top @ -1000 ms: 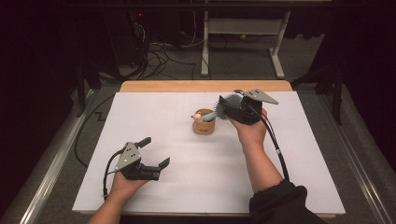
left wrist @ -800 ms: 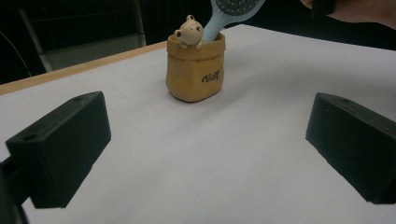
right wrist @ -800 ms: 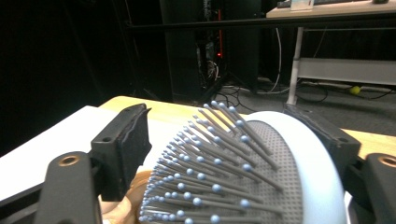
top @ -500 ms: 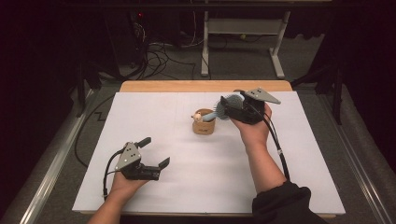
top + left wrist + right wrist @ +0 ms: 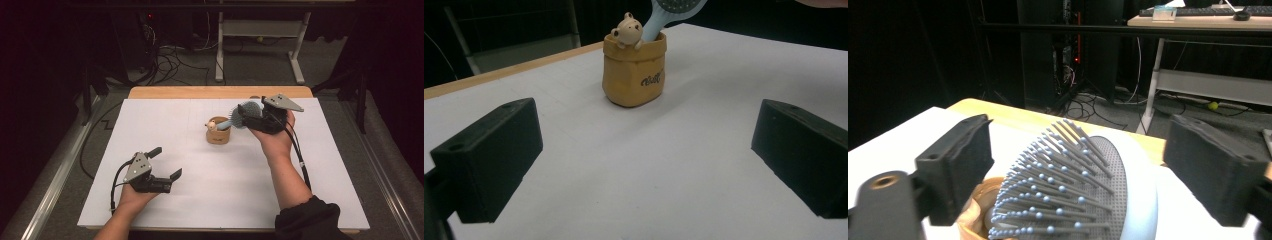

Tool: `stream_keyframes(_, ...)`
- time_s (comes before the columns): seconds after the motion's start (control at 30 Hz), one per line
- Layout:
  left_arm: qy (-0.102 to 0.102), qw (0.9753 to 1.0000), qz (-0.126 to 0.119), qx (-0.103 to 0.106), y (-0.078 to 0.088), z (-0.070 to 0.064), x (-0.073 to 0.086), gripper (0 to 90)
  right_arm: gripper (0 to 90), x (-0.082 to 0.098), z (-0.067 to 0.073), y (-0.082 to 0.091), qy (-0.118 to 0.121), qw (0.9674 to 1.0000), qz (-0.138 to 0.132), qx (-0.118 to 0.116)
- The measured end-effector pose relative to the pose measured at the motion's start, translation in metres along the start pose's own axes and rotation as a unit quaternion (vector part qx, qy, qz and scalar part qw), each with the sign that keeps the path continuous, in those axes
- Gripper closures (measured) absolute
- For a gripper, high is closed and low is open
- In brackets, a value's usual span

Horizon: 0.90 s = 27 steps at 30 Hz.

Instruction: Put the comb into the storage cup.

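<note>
Brush point(image 5: 246, 114): handle down in the cup point(image 5: 218, 133), head leaning toward the right gripper point(image 5: 243, 116).
Right gripper: jaws just opened, standing apart on either side of the head, off it.
Left gripper point(image 5: 167, 162): jaws apart, well clear, near table point(image 5: 240, 200) edge.
Nearer hand: right.

The white table point(image 5: 210, 200) is brightly lit from above; the surroundings are dark; close jaws look blurred.

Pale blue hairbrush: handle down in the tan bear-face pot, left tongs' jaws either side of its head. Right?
Wrong tongs. The right tongs flank the pale blue hairbrush's head, jaws open; see the right gripper view. Handle sits in the tan bear-face pot, as said.
</note>
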<state>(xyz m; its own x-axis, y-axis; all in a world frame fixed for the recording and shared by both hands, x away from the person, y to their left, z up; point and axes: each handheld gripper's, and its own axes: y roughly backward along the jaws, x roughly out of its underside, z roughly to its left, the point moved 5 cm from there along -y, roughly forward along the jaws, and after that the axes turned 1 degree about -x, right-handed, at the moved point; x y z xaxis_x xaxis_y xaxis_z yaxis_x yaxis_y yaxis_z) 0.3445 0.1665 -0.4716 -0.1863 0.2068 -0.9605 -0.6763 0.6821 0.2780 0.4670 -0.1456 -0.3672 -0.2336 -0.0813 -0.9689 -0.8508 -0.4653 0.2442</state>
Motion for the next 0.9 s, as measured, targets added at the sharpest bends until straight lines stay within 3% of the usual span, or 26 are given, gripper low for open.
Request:
stream_keyframes(0.13,0.007,1.0000,0.004,-0.004,0.000,0.003,0.001,0.1,0.8,0.001,0.003,0.004,0.007,0.9999,0.005,-0.009)
stream_keyframes(0.53,0.006,0.9999,0.006,-0.006,0.000,0.003,0.001,0.0,0.3,0.012,0.006,0.022,0.021,0.9996,0.010,-0.016)
stream_keyframes(0.7,0.008,0.9999,0.004,-0.010,0.000,0.004,0.001,0.0,0.4,0.026,0.003,0.029,0.022,0.9994,0.021,-0.016)
stream_keyframes(0.9,0.009,0.9999,0.001,-0.008,0.001,0.005,0.000,0.0,0.4,0.056,0.001,0.036,0.024,0.9988,0.035,-0.023)
